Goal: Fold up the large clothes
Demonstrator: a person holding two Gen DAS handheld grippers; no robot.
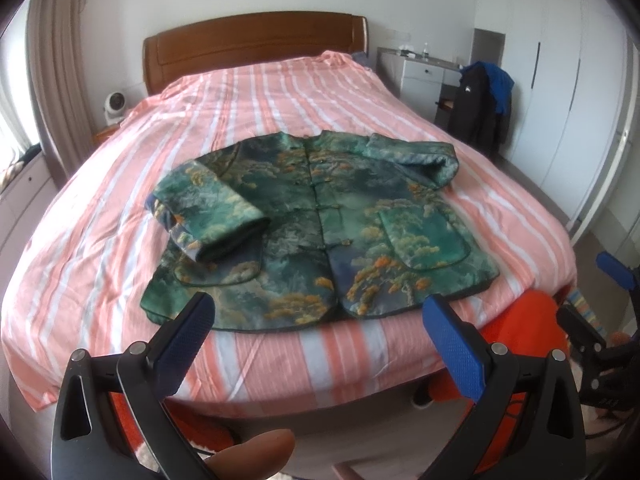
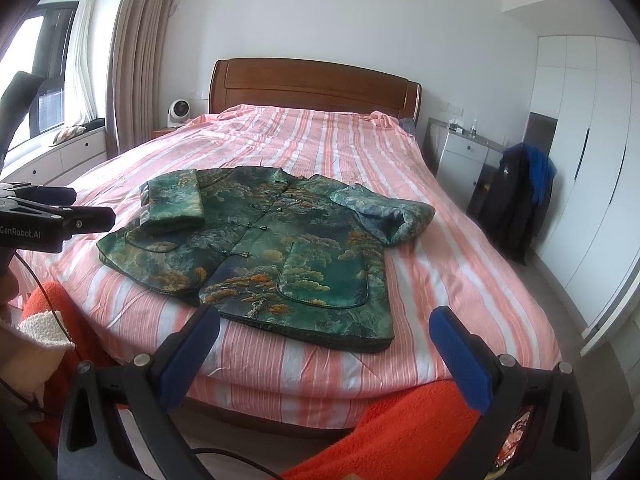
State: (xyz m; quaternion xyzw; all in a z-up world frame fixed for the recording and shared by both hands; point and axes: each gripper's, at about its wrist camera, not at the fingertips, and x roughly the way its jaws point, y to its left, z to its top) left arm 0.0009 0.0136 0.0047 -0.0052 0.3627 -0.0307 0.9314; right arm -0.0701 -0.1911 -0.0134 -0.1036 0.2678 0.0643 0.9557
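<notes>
1. One bed (image 1: 280, 92), the largest item: a wooden headboard (image 1: 256, 46) at the far end and a pink-and-white striped cover, lightly creased, spread flat enough to serve as the folding surface.
2. One white wardrobe (image 2: 592, 168), tall flat doors with dark slim handles, along the wall to the right of the bed.
3. One jacket (image 1: 320, 220), the task's thing: lying face up on the near half of the bed, hem toward the foot edge. Satin-like green fabric, slightly padded, printed with orange and pale trees; knot buttons down the front, done up; two rounded patch pockets. Both sleeves are already turned in over the body, likely the first folds; the body itself looks not yet folded.
4. One chair draped with dark and blue clothes (image 2: 520, 200), standing between bed and wardrobe.
5. Two sets of tongs, black frames with blue textured pads: left tongs (image 1: 320, 340) and right tongs (image 2: 326, 352), each spread wide and holding nothing, poised off the foot of the bed near the hem, probably ready to take its corners.
6. One small white fan (image 2: 178, 112), round, beside the headboard.
</notes>
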